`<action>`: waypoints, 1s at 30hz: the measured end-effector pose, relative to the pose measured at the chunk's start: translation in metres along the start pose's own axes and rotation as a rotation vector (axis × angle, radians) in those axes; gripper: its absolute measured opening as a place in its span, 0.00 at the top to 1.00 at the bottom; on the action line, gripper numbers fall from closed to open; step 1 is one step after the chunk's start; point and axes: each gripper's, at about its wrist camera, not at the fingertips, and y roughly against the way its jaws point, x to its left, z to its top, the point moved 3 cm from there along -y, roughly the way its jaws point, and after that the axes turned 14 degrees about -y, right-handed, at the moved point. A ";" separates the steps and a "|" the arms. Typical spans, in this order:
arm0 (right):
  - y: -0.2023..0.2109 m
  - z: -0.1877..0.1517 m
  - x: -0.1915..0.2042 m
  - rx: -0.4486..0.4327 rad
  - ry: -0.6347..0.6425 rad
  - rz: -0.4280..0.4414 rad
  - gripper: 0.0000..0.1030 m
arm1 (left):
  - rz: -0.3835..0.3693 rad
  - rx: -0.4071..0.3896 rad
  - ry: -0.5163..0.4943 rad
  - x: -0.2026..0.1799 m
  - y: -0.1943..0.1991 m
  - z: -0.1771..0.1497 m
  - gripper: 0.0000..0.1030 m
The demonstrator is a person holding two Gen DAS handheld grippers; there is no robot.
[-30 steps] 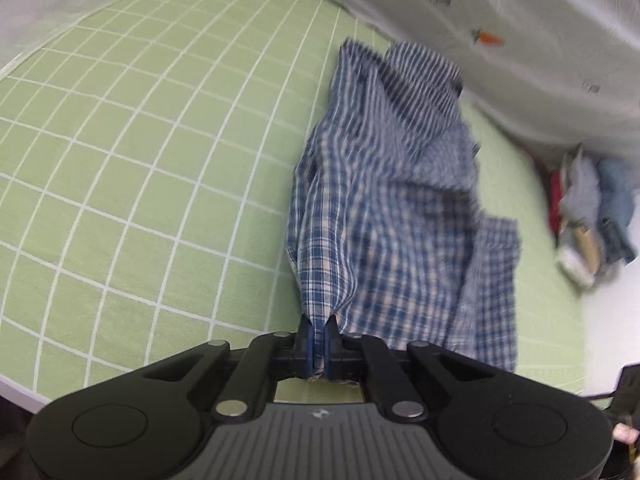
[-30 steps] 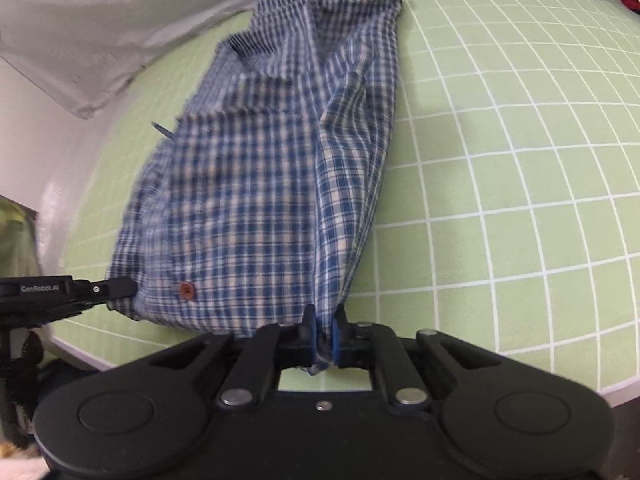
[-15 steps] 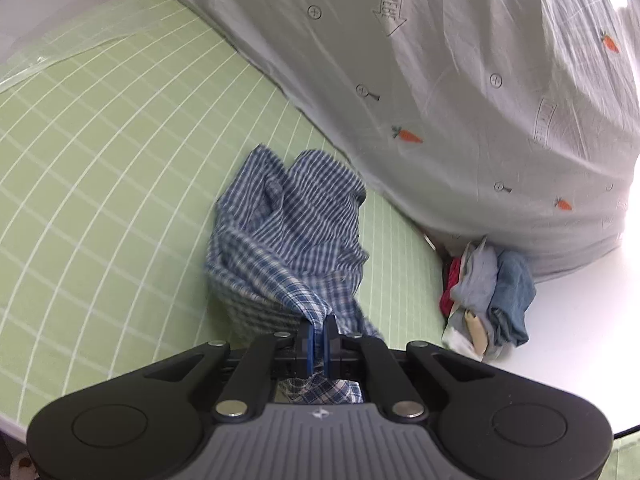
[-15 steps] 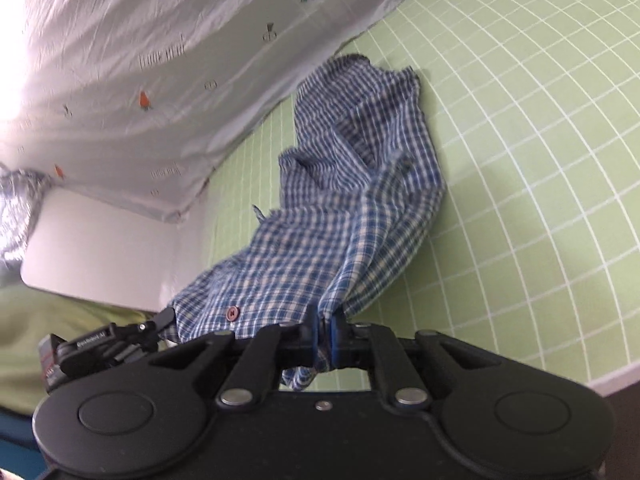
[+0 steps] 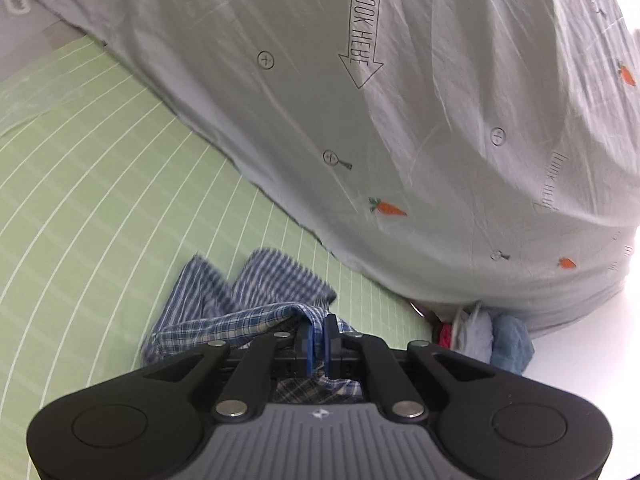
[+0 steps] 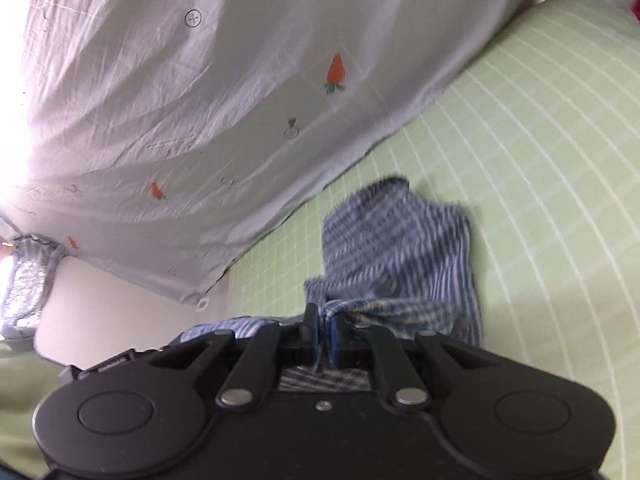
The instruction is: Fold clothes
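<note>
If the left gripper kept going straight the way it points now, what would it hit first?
Probably the blue plaid shirt bunched just beyond the left gripper, which already pinches its edge. Past it lies the green grid mat; depth is unclear.

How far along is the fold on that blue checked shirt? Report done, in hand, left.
Done: nothing looks finished; the blue checked cotton shirt lies bunched on the green gridded mat.
In hand: the left hand-held gripper and the right hand-held gripper each pinch a shirt edge, raised off the mat.
Left: laying that edge over, flattening, then the remaining folds.
</note>
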 end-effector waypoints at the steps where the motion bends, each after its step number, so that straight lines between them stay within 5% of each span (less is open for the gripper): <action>1: -0.009 0.010 0.002 -0.013 0.013 -0.012 0.94 | 0.021 -0.006 -0.013 0.001 -0.012 0.006 0.93; 3: -0.032 0.029 0.006 -0.044 0.045 -0.050 0.87 | 0.091 -0.003 -0.048 0.005 -0.038 0.016 0.70; 6: -0.062 0.051 0.008 -0.110 0.088 -0.137 0.63 | 0.221 -0.020 -0.122 0.010 -0.065 0.031 0.33; 7: -0.069 0.056 0.008 -0.142 0.104 -0.165 0.47 | 0.250 -0.019 -0.153 0.012 -0.072 0.033 0.29; 9: -0.080 0.061 0.007 -0.170 0.135 -0.199 0.37 | 0.286 0.014 -0.216 0.016 -0.082 0.029 0.19; 13: -0.095 0.059 -0.006 -0.182 0.147 -0.254 0.23 | 0.338 0.136 -0.281 0.034 -0.095 0.001 0.16; 18: -0.118 0.042 -0.038 -0.102 0.099 -0.329 0.22 | 0.363 0.277 -0.284 0.061 -0.109 -0.037 0.16; 30: -0.155 0.033 -0.070 0.000 0.089 -0.382 0.16 | 0.327 0.358 -0.255 0.080 -0.136 -0.050 0.10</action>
